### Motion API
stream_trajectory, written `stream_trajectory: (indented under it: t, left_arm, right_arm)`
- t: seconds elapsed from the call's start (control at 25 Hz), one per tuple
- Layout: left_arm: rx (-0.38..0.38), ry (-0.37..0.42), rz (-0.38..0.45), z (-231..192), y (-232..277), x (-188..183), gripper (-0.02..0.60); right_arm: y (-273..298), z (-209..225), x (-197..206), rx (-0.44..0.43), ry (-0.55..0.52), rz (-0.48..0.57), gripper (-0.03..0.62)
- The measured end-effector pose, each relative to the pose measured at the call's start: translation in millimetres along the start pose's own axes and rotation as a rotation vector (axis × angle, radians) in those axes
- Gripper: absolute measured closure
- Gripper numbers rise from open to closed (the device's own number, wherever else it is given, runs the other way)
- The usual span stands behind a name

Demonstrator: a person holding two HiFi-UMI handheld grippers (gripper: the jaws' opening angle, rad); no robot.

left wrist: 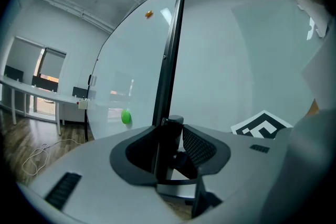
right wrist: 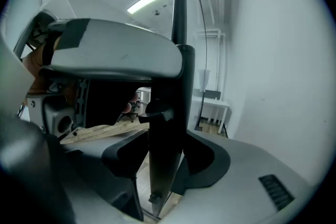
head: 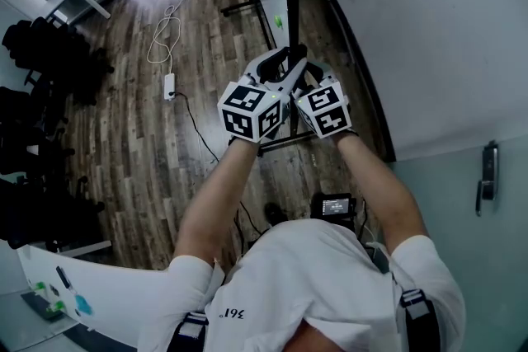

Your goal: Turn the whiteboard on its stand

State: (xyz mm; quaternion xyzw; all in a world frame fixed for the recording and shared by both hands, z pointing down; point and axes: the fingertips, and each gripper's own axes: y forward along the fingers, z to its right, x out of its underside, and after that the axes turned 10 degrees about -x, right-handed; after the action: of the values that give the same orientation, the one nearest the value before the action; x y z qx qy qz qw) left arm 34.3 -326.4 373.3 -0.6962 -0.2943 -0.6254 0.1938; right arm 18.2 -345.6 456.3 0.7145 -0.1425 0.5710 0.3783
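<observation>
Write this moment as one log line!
left gripper: open around whiteboard edge | right gripper: open around same edge | grip: none

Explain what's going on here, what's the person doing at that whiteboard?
A person stands at the edge of the whiteboard with a gripper in each hand. The left gripper and the right gripper both have the board's dark side frame between their jaws. Both sets of jaws stand open, so neither grips it at this moment.
</observation>
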Motion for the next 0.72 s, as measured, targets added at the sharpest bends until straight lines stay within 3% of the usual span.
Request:
stream_trajectory:
  t: [0.72]
  left_arm:
    - [0.038,-0.053,0.022,14.1,-16.0,5.3,0.437]
  right_arm:
    - [-9.4,-12.4,4.1,-0.028,0.033,0.029,0.402]
